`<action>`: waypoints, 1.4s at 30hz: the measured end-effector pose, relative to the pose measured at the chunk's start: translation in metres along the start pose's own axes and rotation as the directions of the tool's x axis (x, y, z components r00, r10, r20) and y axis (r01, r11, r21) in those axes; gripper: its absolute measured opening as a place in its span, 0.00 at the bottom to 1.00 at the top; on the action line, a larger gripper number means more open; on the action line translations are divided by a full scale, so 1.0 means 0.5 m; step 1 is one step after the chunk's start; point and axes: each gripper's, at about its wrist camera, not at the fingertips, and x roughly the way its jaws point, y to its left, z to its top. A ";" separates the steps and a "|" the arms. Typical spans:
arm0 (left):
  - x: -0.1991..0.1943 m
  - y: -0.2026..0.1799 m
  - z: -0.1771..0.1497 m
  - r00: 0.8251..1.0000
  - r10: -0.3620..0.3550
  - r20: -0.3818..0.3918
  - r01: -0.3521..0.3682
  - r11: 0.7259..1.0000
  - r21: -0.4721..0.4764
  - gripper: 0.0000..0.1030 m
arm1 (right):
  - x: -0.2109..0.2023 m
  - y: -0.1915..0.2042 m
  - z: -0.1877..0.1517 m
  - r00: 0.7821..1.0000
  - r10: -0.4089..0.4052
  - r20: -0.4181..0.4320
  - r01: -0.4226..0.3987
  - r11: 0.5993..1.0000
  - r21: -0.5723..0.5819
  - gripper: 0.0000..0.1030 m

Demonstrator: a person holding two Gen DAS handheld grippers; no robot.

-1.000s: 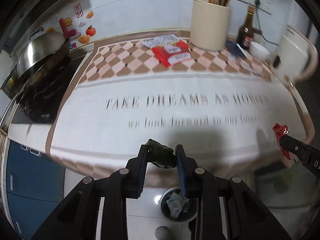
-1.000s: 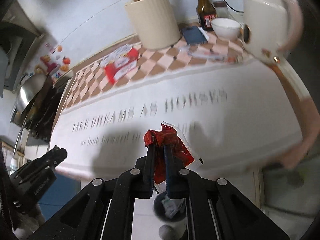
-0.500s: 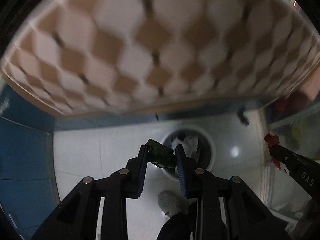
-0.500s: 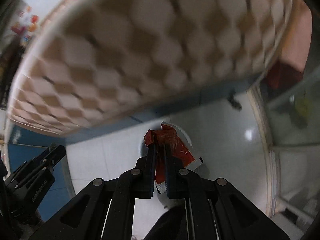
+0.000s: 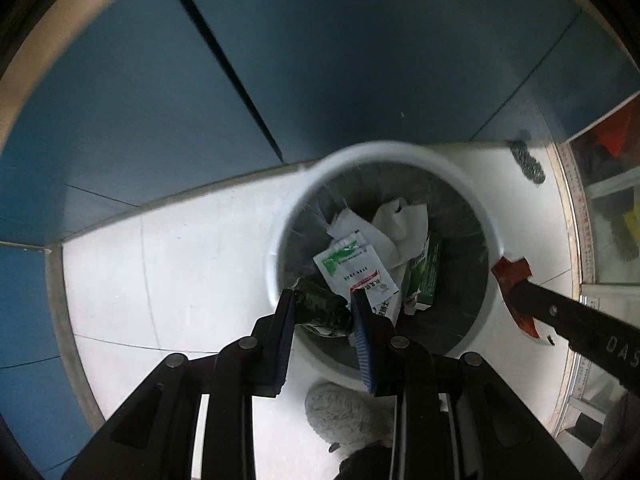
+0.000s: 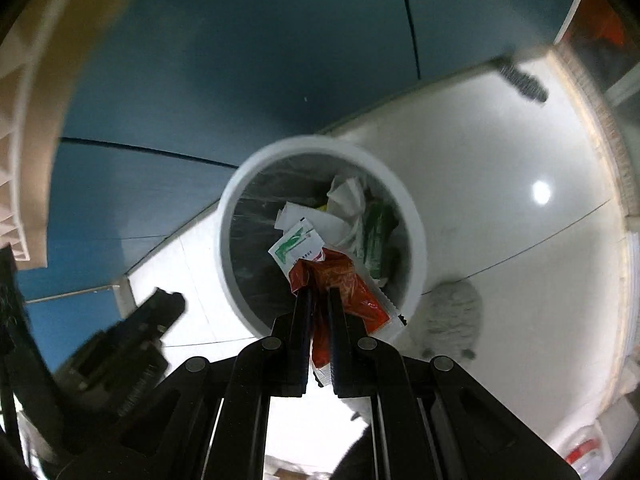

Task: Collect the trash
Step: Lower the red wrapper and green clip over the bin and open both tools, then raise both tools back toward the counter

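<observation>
A round white trash bin (image 5: 296, 200) stands on the floor, lined with a dark bag and holding paper, a white-and-green sachet (image 5: 352, 268) and a green box (image 5: 426, 276). My left gripper (image 5: 323, 306) points down over the bin's near rim, shut on a crumpled dark green wrapper (image 5: 320, 312). In the right wrist view the bin (image 6: 236, 184) lies just ahead, and my right gripper (image 6: 319, 294) is shut on a red wrapper (image 6: 348, 284) hanging over its near edge. The right gripper (image 5: 520, 286) also shows at the bin's right rim in the left wrist view.
Blue cabinet fronts (image 5: 320, 60) rise right behind the bin. Pale glossy floor tiles (image 6: 500, 200) surround it. A grey slipper of the person (image 6: 452, 316) stands beside the bin. A dark floor drain (image 5: 528, 162) lies to the far right.
Both grippers dropped from over the patterned tablecloth down to the bin on the floor, each still gripping its wrapper. The bin now fills the middle of both views.
</observation>
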 end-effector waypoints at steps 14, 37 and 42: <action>0.041 0.013 -0.021 0.999 -0.016 -0.033 0.014 0.999 -0.049 0.88 | 0.101 -0.023 0.023 0.995 -0.001 -0.099 -0.001 1.000 -0.020 0.44; -0.393 0.120 -0.045 0.999 -0.020 -0.041 0.014 0.989 -0.148 0.98 | -0.288 0.184 -0.062 0.924 -0.368 0.106 0.383 0.874 -0.300 0.99; -0.592 0.139 -0.055 0.999 -0.045 -0.015 0.042 0.986 -0.159 0.98 | -0.476 0.272 -0.104 0.924 -0.349 0.157 0.382 0.865 -0.325 0.99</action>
